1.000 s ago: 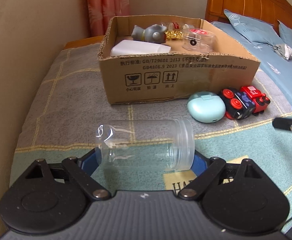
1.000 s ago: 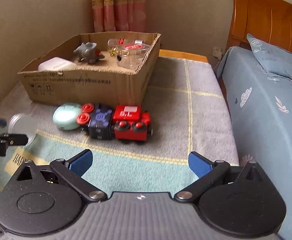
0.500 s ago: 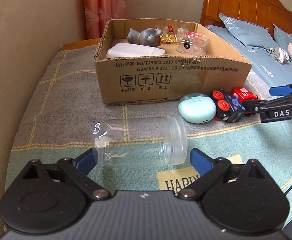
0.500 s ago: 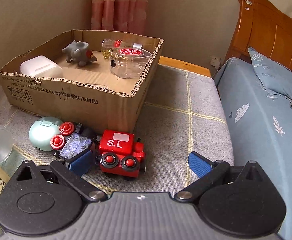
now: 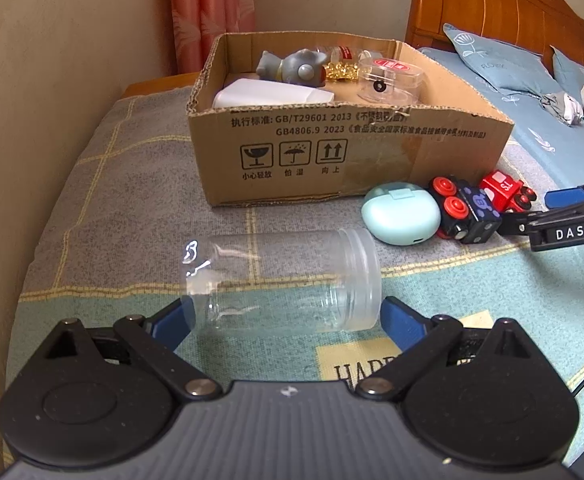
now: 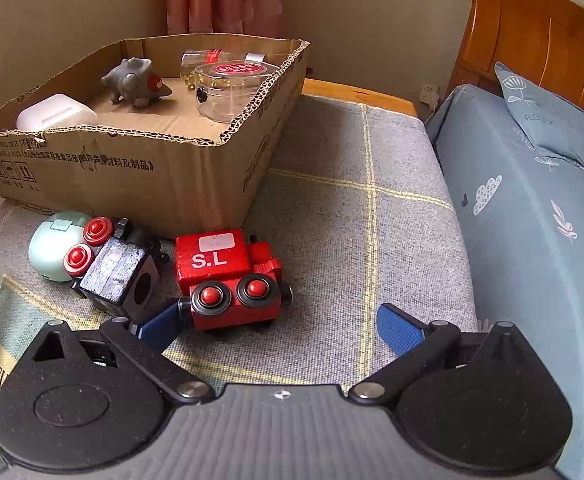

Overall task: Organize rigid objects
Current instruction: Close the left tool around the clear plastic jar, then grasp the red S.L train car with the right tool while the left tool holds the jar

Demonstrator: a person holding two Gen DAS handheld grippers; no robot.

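On the blanket before the cardboard box (image 5: 352,160), the clear jar (image 5: 280,280) lies sideways between the open left claw (image 5: 282,318); the right claw (image 6: 276,326), also open, brackets the red train (image 6: 228,276), probably for boxing.

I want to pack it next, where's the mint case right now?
The mint case lies on the blanket in front of the box, touching the black train car on its right.
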